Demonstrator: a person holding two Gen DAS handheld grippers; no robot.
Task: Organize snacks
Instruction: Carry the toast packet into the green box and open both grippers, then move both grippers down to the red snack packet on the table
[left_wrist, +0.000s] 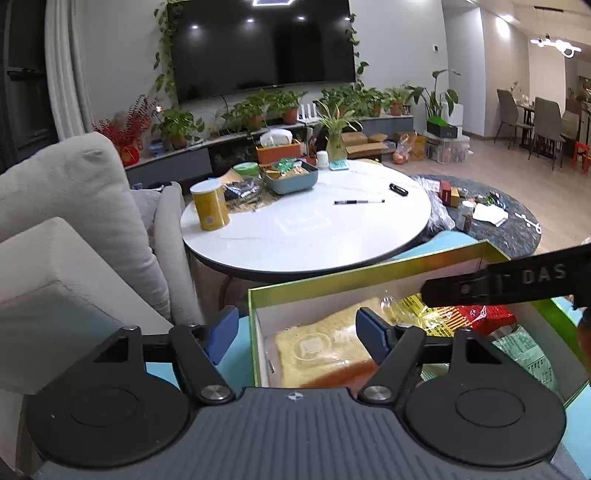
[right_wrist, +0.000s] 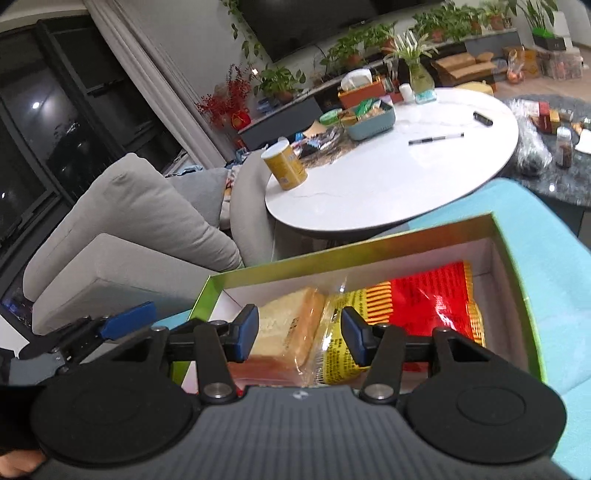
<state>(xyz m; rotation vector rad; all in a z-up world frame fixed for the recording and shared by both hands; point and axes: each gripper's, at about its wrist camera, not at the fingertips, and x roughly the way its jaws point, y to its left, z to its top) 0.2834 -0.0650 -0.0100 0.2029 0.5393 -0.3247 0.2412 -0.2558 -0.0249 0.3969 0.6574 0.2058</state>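
Left gripper (left_wrist: 297, 332) jaws apart, straddling box (left_wrist: 369, 275) wall, gripping nothing — right gripper (right_wrist: 299, 332) wide over bread pack (right_wrist: 291, 325), not pressing.

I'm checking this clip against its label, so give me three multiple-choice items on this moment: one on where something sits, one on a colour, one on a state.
1. Where does the bagged bread lie?
A. On the round white table
B. In the green-rimmed box
C. On the sofa cushion

2. What colour is the upright can on the round white table?
A. Yellow
B. Blue
C. Black

3. How do the left gripper's jaws stand?
A. Clamped on the pen
C. Clamped on the can
B. Apart, nothing pressed between the pads

Answers:
1 B: the bread lies flat inside the green-rimmed box, beside a red and yellow packet.
2 A: the can's wall is yellow under a pale lid.
3 B: the blue pads stand wide either side of the box's wall, and the pen lies on the table.
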